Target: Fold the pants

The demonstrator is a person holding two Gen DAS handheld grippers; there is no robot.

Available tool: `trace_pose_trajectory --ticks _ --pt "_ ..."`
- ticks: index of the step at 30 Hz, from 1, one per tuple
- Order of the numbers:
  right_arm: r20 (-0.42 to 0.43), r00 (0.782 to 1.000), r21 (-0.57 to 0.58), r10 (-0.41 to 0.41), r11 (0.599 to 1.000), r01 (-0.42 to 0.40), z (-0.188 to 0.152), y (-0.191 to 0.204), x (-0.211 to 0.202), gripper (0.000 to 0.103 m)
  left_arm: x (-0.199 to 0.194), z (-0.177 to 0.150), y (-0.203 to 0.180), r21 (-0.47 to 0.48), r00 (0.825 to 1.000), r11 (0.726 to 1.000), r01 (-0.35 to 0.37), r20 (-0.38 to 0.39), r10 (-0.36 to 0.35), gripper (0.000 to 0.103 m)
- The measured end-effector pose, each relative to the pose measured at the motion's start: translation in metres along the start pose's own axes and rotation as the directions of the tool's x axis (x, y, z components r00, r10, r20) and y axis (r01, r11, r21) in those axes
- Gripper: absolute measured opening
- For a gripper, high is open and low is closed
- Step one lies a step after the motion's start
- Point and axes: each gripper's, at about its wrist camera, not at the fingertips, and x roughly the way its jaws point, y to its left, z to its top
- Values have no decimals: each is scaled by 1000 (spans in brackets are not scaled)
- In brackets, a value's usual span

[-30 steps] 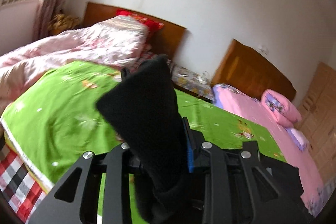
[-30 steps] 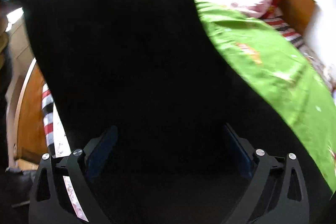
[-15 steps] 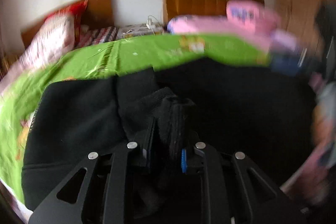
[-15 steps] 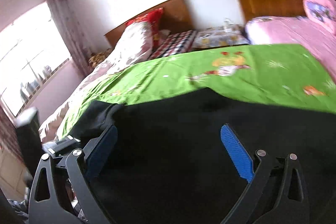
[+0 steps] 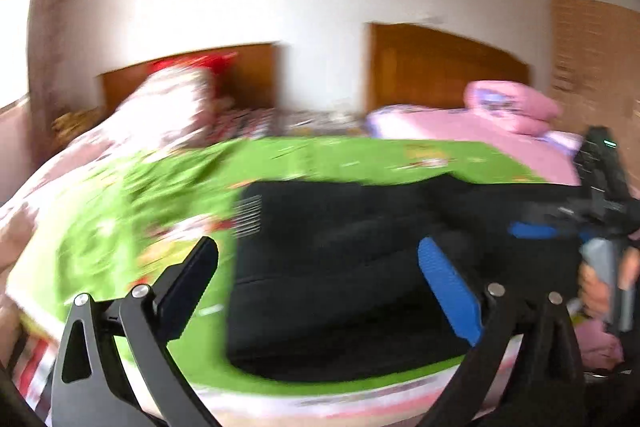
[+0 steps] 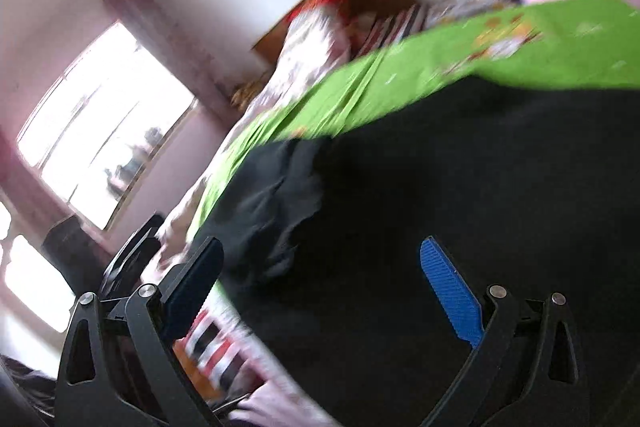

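Black pants [image 5: 360, 259] lie flat on the green bedspread [image 5: 132, 211] near the bed's front edge. My left gripper [image 5: 320, 291] is open and empty, above the pants' left part, its blue pad [image 5: 448, 291] clear of the cloth. In the left wrist view the right gripper [image 5: 560, 227] shows at the far right, held in a hand. In the right wrist view the pants [image 6: 460, 207] fill the lower right, and my right gripper [image 6: 324, 291] is open and empty over them. Both views are blurred.
A pink floral quilt [image 5: 160, 115] and red pillow [image 5: 188, 61] lie at the bed's head. A second bed with pink bedding [image 5: 480, 123] stands to the right. A bright window [image 6: 92, 131] is at the left. A red-checked sheet [image 6: 212, 343] hangs at the bed's edge.
The left gripper let go of the bunched black cloth and opened wide. The right gripper was covered by the pants, then opened clear of them. The pants now lie spread on the bed.
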Motion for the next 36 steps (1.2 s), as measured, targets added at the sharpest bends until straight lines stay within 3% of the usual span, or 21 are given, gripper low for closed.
trace_pose_trajectory --ticks 3,6,11,12,13,16,18,23,26,27,28,30,36 --pt "-90 996 -3 24 1000 -24 -9 16 29 97 1 -18 30 -36 996 997 -70 -51 68 100" --pt "-131 991 12 30 1000 -29 -10 26 52 96 5 -34 36 -34 995 998 -57 -79 54 101" --pt "-73 997 107 34 994 -26 8 25 81 83 10 -52 32 -3 994 1000 -24 -109 24 101" --pt "-64 998 137 26 990 -17 12 21 87 71 15 -54 31 1 994 1000 -20 -111 20 101" --pt "-62 998 145 15 989 -6 12 20 91 51 16 -60 32 8 993 1000 -19 -116 20 101" --pt "2 1000 120 25 993 -25 11 27 87 31 24 -65 34 28 988 998 -52 -146 56 101" --pt "40 999 57 19 998 -21 14 40 79 25 30 -68 39 24 983 997 -67 -168 71 101" --pt "164 985 -113 53 993 -34 36 92 44 23 47 -62 43 30 965 993 -111 -234 115 102" --pt "246 967 -180 71 983 -26 43 109 14 23 52 -51 47 32 952 979 -199 -231 201 102" --pt "265 962 -196 71 980 -18 41 111 4 23 53 -48 51 7 950 978 -208 -235 203 102" --pt "287 956 -207 63 978 -3 36 109 -9 23 53 -43 59 -66 959 985 -162 -245 141 102" --pt "291 956 -195 42 981 16 27 100 -21 22 52 -39 65 -138 967 982 -126 -236 91 102" --pt "146 982 50 -122 992 116 -23 2 -3 23 68 -49 34 -2 950 986 -164 -271 157 102"
